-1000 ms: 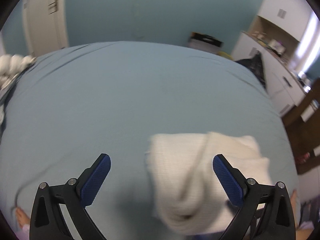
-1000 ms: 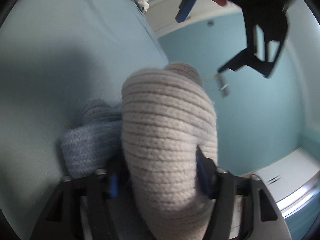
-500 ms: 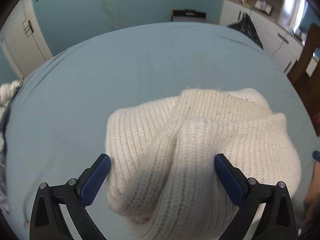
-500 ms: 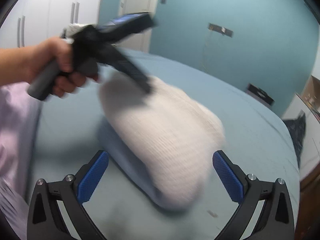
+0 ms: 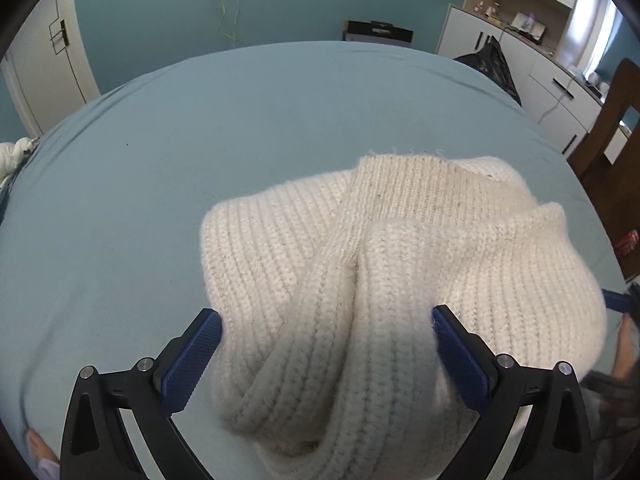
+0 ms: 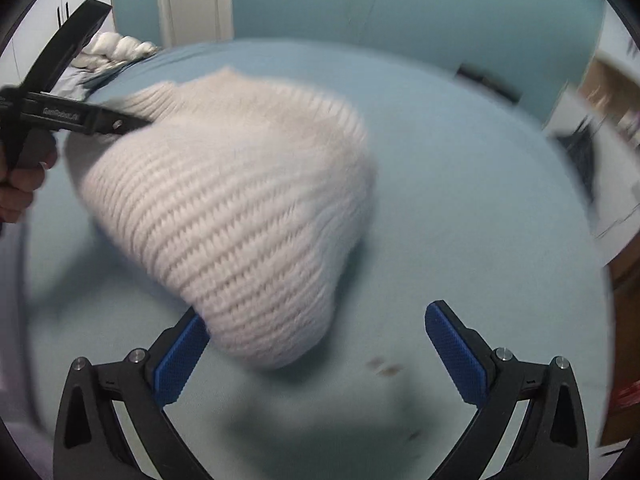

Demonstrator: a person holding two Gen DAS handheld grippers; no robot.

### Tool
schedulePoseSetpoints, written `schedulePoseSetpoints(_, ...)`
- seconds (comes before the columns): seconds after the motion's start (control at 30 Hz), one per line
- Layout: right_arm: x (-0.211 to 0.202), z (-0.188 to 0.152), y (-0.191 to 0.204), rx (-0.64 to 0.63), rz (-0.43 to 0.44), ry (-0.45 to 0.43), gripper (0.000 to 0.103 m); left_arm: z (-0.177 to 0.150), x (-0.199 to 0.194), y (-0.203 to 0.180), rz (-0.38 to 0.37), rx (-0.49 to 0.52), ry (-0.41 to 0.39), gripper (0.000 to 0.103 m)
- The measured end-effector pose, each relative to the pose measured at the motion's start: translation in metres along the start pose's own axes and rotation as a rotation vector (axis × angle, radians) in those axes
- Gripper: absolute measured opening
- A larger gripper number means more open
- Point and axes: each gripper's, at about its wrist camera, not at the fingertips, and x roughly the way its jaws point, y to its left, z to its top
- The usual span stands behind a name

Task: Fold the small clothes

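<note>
A cream ribbed knit garment (image 5: 400, 260) lies bunched and partly folded on the blue bed (image 5: 200, 120). My left gripper (image 5: 324, 344) points down over its near end with the jaws wide. The knit sits between the pads without being squeezed. In the right wrist view the same knit (image 6: 240, 200) is blurred. My right gripper (image 6: 316, 344) stands open just in front of it, and its left pad (image 6: 180, 360) is beside the knit's near tip. The left gripper's tip (image 6: 120, 120) rests at the knit's far side, held by a person's hand (image 6: 20, 184).
A white bundle (image 6: 116, 48) lies at the bed's far left corner. A black bag (image 5: 492, 60), white cabinets (image 5: 552, 80) and a wooden chair (image 5: 612, 128) stand along the right side. A door (image 5: 44, 60) is at the back left.
My right gripper has opened, let go of the knit and drawn back from it. My left gripper has come down close over the knit, still open.
</note>
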Motion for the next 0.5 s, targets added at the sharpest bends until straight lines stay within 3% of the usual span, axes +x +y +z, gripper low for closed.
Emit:
schedulePoseSetpoints(0.07,-0.023,-0.007,-0.012,0.078,0.184,-0.054,0.1,0.003,0.002,0.002,-0.023,-0.02,0.003,0.103)
schedulePoseSetpoints(0.1,-0.042,-0.006,-0.015,0.12,0.303,-0.136,0.1,0.003,0.004,0.002,-0.025,-0.024,0.001,0.103)
schedulePoseSetpoints(0.13,-0.057,0.0,-0.015,0.156,0.335,-0.203,0.1,0.003,0.004,0.001,-0.025,-0.027,-0.003,0.103)
schedulePoseSetpoints(0.2,-0.063,0.023,-0.011,0.199,0.253,-0.222,0.101,0.001,0.004,-0.001,-0.01,-0.019,-0.019,0.103)
schedulePoseSetpoints(0.27,-0.049,0.044,0.001,0.205,0.185,-0.148,0.1,-0.007,-0.001,0.001,0.01,-0.005,-0.033,0.103)
schedulePoseSetpoints(0.4,-0.004,0.048,0.013,0.223,0.161,0.027,0.1,-0.008,0.008,-0.007,0.012,-0.004,0.002,0.103)
schedulePoseSetpoints(0.5,0.025,0.032,0.019,0.255,0.234,0.142,0.1,-0.012,0.011,-0.009,-0.008,-0.019,0.023,0.103)
